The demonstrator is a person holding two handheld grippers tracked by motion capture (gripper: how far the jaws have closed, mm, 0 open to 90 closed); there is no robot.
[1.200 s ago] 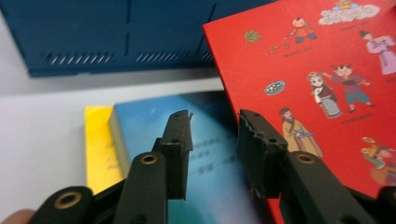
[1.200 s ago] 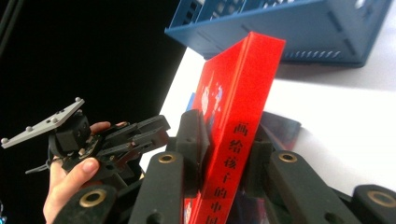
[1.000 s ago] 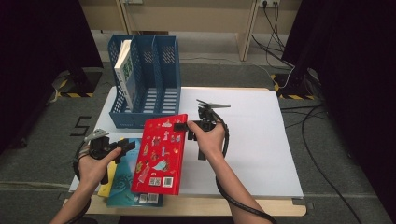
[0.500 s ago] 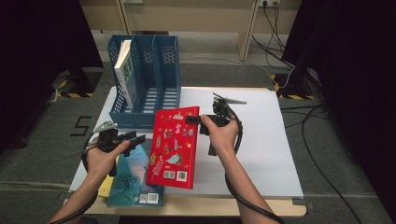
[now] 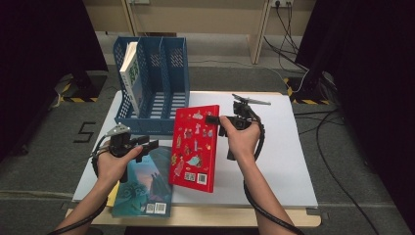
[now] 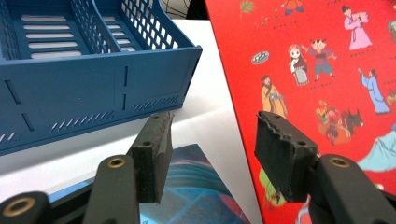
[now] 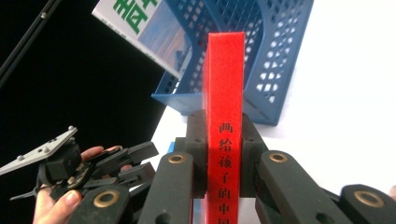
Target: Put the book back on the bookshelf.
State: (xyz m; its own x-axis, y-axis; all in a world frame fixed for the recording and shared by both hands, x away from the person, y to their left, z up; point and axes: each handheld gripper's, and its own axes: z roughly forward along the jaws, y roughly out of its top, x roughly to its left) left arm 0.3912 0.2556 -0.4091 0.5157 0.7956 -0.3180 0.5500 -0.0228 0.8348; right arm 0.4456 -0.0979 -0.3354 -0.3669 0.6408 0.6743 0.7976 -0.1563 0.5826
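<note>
Red picture book: hard cover, bright red, printed with small cartoon figures in traditional dress, barcode stickers near its lower edge; spine carries black Chinese characters. It is held up on edge off the desk, tilted, long axis running from the near desk edge toward the blue file rack, upper end close to the rack's open front. Right hand-held gripper pinches the book at the spine near its upper end; in the right gripper view both black pads sit pressed on either side of the spine, so this grip carries the book's weight. Left hand-held gripper is just to the left of the book, jaws spread and empty; its jaws have just been opening, nothing between them, and the left gripper view shows the red cover just beyond the right-hand pad, apart from it. Judgement: the right hand is the working one; the book lies directly ahead of its jaws and needs to be stood upright and slid forward into a rack slot. Rack has three compartments; the leftmost holds a leaning white-and-green book, the middle and right appear free. A teal-covered book lies flat on the desk under the left hand, with a yellow item peeking out beneath it. Risk: the book pivoting in a single-point pinch.
</note>
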